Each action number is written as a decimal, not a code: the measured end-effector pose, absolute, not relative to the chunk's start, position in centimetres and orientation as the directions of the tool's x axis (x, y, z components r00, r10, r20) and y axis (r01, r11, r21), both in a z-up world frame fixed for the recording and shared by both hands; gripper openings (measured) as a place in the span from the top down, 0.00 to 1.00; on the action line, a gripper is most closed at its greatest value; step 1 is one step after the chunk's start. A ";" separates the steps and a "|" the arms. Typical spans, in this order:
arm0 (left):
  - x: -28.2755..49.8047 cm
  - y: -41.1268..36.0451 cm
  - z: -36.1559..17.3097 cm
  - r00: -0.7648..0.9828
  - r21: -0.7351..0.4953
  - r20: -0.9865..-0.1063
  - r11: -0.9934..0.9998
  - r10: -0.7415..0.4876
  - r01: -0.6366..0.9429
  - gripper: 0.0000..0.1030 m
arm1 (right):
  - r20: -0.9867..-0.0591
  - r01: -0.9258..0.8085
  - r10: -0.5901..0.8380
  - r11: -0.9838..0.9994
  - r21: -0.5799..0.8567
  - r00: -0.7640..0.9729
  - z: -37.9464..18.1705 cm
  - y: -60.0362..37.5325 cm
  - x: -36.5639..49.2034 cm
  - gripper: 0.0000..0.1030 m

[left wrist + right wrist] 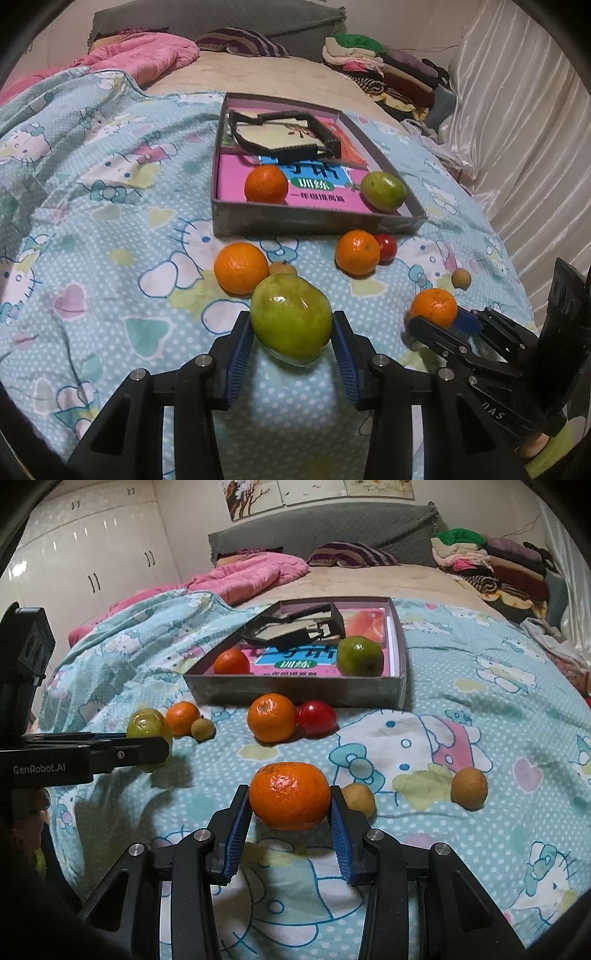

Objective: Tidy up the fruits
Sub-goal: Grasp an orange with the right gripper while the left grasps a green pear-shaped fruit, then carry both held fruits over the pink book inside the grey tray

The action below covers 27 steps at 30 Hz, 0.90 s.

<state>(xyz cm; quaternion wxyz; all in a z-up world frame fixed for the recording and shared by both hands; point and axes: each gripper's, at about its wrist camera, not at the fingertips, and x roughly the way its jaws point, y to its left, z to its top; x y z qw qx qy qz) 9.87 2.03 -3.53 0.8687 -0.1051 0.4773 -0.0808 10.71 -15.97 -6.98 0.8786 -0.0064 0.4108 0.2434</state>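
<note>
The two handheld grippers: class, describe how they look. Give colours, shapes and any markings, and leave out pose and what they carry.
Both the left gripper and the right gripper are matt black, with angular cut-out linkage arms joined by round silver pins. Each finger carries a ribbed blue pad. In the right wrist view, white lettering "GenRobot.AI" runs along the left gripper's side. No cables or sleeves show.

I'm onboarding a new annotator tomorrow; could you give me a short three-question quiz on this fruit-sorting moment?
1. True or false: the left gripper is shut on an orange.
2. Which fruits already lie in the grey box? A) one orange and one green fruit B) two tomatoes C) none
3. Fill in: the right gripper is shut on an ______.

Key: 1 false, it grips the green fruit. 2 A. 3 orange.
</note>
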 end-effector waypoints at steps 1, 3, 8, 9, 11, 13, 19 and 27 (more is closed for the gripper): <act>9.9 2.1 -3.4 0.534 -0.259 -0.811 0.965 -0.240 0.040 0.58 | -0.722 -0.433 0.423 0.882 0.189 0.548 -6.8 -16.0 10.7 0.59; 10.0 2.3 -3.2 0.538 -0.259 -0.809 0.965 -0.238 0.037 0.58 | -0.715 -0.432 0.427 0.881 0.192 0.553 -6.5 -16.1 10.6 0.59; 10.2 2.5 -2.6 0.550 -0.249 -0.804 0.968 -0.227 0.035 0.58 | -0.700 -0.432 0.427 0.883 0.185 0.572 -5.6 -16.2 10.6 0.59; 10.3 2.5 -2.4 0.551 -0.247 -0.803 0.968 -0.226 0.036 0.58 | -0.697 -0.433 0.426 0.883 0.181 0.577 -5.3 -16.2 10.7 0.59; 10.6 2.5 -2.2 0.555 -0.246 -0.801 0.969 -0.224 0.036 0.58 | -0.692 -0.428 0.421 0.886 0.177 0.586 -4.8 -16.4 11.0 0.59; 10.9 2.5 -2.0 0.558 -0.245 -0.799 0.969 -0.224 0.038 0.58 | -0.686 -0.425 0.419 0.888 0.174 0.595 -4.4 -16.5 11.3 0.59; 11.8 2.1 -1.5 0.560 -0.245 -0.797 0.969 -0.226 0.042 0.58 | -0.671 -0.416 0.405 0.896 0.157 0.621 -3.0 -16.7 13.0 0.59; 13.6 1.8 -0.5 0.573 -0.249 -0.787 0.967 -0.229 0.045 0.58 | -0.651 -0.402 0.401 0.902 0.158 0.645 -2.0 -17.3 14.9 0.59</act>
